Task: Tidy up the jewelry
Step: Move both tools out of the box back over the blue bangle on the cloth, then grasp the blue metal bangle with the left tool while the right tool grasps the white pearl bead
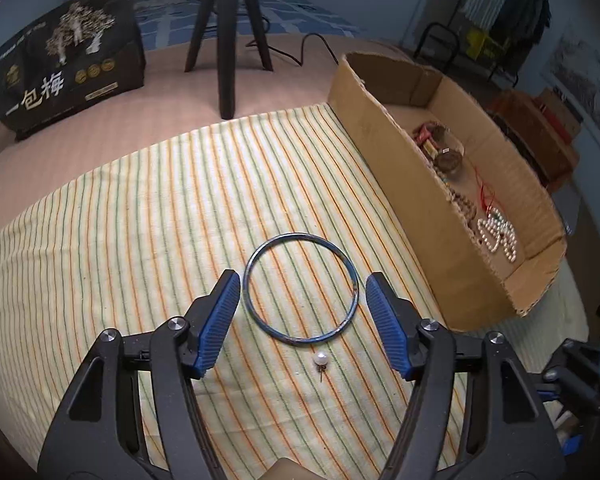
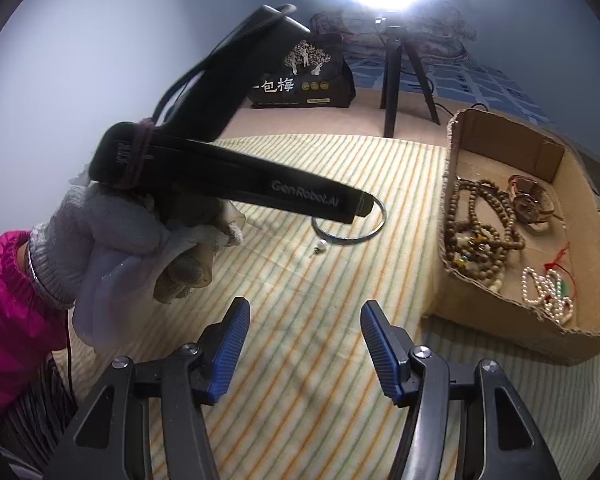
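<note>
A thin dark blue bangle (image 1: pixel 301 289) lies flat on the striped cloth, with a small pearl earring (image 1: pixel 321 360) just in front of it. My left gripper (image 1: pixel 302 280) is open, its blue fingers straddling the bangle from above, empty. In the right wrist view the bangle (image 2: pixel 350 236) is partly hidden by the left gripper's body and the pearl earring (image 2: pixel 320 246) lies beside it. My right gripper (image 2: pixel 303 314) is open and empty, hovering over the cloth to the left of the cardboard box (image 2: pixel 452 200).
The cardboard box (image 1: pixel 384 152) at the right holds wooden bead strands (image 2: pixel 476 232), a pearl bracelet (image 1: pixel 498 238) and other pieces. A black tripod (image 1: pixel 228 40) and a black snack bag (image 1: pixel 68 64) stand at the back. A gloved hand (image 2: pixel 120 236) holds the left gripper.
</note>
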`<state>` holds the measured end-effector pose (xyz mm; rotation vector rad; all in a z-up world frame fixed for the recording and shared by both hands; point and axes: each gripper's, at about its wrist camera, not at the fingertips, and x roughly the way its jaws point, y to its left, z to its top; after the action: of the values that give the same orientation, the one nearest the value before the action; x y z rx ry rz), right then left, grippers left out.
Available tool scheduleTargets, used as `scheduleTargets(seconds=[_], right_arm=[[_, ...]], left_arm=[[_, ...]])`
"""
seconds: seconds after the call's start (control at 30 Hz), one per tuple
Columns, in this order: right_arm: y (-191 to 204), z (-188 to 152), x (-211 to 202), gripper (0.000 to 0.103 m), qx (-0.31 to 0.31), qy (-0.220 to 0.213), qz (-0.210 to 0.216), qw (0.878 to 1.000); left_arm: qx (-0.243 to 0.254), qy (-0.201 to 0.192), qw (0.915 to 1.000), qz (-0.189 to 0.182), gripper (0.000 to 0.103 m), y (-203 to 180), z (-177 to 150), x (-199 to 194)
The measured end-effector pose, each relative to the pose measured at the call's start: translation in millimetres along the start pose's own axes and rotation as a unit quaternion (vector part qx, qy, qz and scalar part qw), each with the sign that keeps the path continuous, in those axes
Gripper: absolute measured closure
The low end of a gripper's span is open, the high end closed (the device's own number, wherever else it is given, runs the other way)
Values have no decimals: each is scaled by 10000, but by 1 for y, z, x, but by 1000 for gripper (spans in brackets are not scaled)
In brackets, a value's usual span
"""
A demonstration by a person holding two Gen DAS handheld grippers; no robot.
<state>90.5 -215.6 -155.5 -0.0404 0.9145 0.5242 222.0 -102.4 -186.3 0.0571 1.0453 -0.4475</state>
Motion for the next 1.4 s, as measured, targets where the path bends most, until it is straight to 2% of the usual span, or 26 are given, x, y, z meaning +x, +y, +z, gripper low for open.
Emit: scheduleTargets(seconds=[0.17, 0.6, 0.9, 1.1, 1.27, 1.4], right_arm=[[-4, -5, -9, 43, 0, -16, -75, 10000], [-11, -7, -8, 43, 134, 56, -113, 9998], [-8, -8, -2, 43, 129, 113, -107, 9998], [-5, -7, 0, 43, 126, 120, -127, 9998], [-5, -7, 1, 43, 112, 123, -127, 9998], [-6, -6, 1, 43, 119, 126, -111, 9998]], left_arm=[[111, 107, 9999, 40, 31, -7, -2, 7], [437, 174, 9977, 481, 31, -25, -4, 24], [329, 78, 9975, 627, 31, -12, -3, 25], [164, 68, 9980, 604, 44, -1, -2, 22], [125, 24, 9976, 678, 44, 1, -2, 20], [81, 23, 9967, 808, 39, 4, -3, 20]])
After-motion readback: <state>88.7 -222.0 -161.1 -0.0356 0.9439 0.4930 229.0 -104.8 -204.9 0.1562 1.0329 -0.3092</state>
